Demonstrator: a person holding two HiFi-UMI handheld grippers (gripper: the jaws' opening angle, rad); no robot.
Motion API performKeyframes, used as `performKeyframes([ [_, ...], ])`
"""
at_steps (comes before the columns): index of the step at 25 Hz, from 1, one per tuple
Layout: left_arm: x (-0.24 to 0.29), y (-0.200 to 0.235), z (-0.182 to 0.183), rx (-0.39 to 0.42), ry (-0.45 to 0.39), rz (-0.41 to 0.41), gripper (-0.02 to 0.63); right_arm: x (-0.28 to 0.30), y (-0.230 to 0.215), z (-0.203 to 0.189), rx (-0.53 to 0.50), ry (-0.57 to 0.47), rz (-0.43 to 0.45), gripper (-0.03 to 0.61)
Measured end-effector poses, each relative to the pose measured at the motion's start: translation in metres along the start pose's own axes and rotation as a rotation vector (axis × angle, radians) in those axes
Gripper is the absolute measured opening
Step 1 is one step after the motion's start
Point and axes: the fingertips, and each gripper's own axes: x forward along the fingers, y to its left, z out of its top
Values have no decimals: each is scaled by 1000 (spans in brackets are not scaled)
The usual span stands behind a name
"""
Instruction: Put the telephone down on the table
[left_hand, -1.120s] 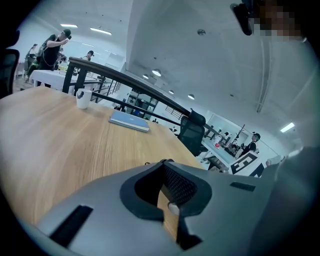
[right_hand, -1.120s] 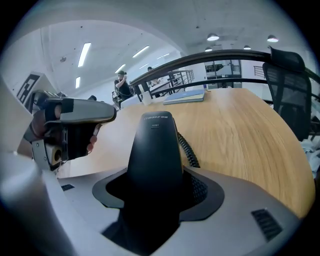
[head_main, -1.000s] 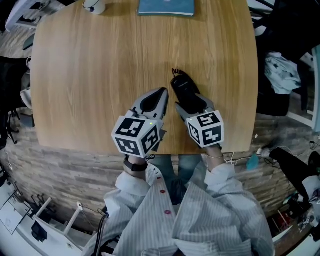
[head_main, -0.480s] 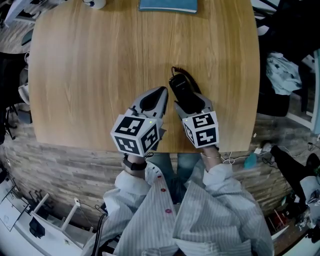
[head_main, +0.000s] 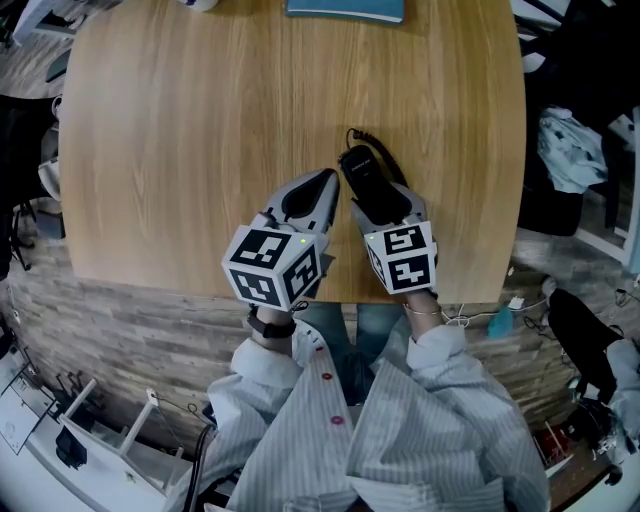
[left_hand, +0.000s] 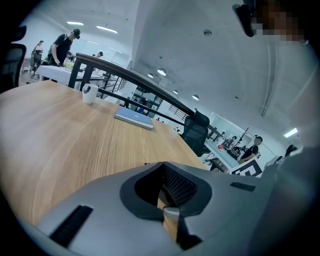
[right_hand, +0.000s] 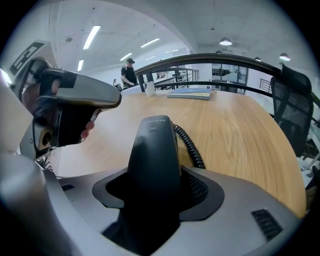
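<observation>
When looking down from the head, found a wooden table (head_main: 200, 150) filling the upper half of the frame. Caught a black office chair (right_hand: 295, 100) at the right margin of the right gripper view, beside the table. Placed a blue book (head_main: 345, 8) at the top edge, centre, and a white mug (left_hand: 89, 93) left of it, at upper left of the left gripper view.

Found both grippers side by side at lower centre, close to the table's bottom edge. Read the left gripper (head_main: 318, 192) as pinched together on nothing, with only wood beyond its pads. Read the right gripper (head_main: 378, 203) as clamped round a black telephone handset (head_main: 365, 175), gripped at its lower half and pointed up-frame. Could not tell whether the handset's far end touched the wood or hung just over it. Traced a coiled cord (right_hand: 190, 145) from the handset's right flank onto the table.

Judged the risks as follows:
- If let go while off the surface, likely a drop and a bounce.
- So near the bottom edge, possibly a slide off the table.
- With a sprung cord, maybe a sideways tug on release.
- With the left gripper just beside, perhaps a knock while backing away.
</observation>
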Motion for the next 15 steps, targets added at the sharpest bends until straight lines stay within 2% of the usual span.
performKeyframes([
  [6,-3,0,-1,-1,-3,6,11,1,0,-1,5,5,-6,290],
  [15,-9,-5,6,10,-16,2,11,-3,1,7,28,-17,29,290],
])
